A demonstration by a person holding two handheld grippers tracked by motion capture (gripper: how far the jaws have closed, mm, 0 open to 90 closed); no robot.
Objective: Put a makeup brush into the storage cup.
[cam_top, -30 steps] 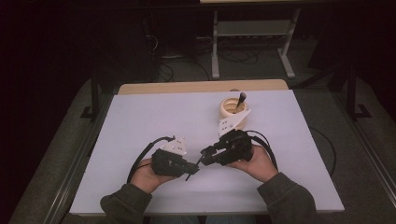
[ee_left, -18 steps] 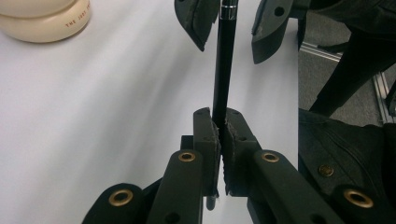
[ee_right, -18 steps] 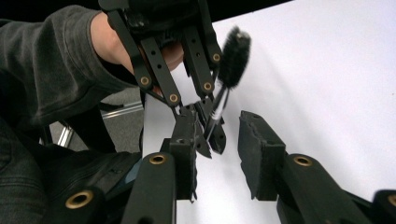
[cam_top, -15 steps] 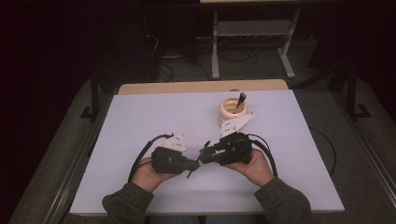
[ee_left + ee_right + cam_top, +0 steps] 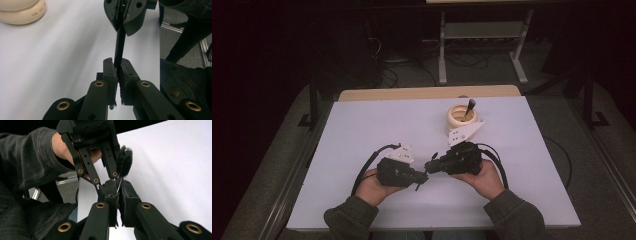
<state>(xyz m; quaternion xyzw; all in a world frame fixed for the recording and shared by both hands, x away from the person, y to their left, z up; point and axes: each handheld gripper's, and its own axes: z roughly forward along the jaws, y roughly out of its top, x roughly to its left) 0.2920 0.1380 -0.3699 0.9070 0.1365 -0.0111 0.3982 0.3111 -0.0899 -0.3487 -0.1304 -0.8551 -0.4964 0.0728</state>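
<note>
two claws share one thin black brush [image 5: 119, 46] at this moment, low in the middle of the high view over the white bench [image 5: 362, 125]: the left claw [image 5: 421, 176] is clamped on one end of the handle and the right claw [image 5: 432, 164] has just been closing onto it from the other side, so the handle runs between them as a short bridge just above the bench. in the left gripper view the handle rises from its own pads to the other claw at the top centre of the frame; in the right gripper view the dark bristle tuft [image 5: 124, 163] sits upper centre, right beside the left claw's linkage. the step looks like a handover, and doing it well probably means keeping both hands quiet until one grip is sure, then easing only one claw open; pulling while both pinch would likely bend or twist so thin a handle. the receiving grip should sit well clear of the bristles. the cream holder [image 5: 460, 117] with another brush standing in it waits in the upper right of the bench, well apart, and the carrying hand should keep the brush level on the way there.
</note>
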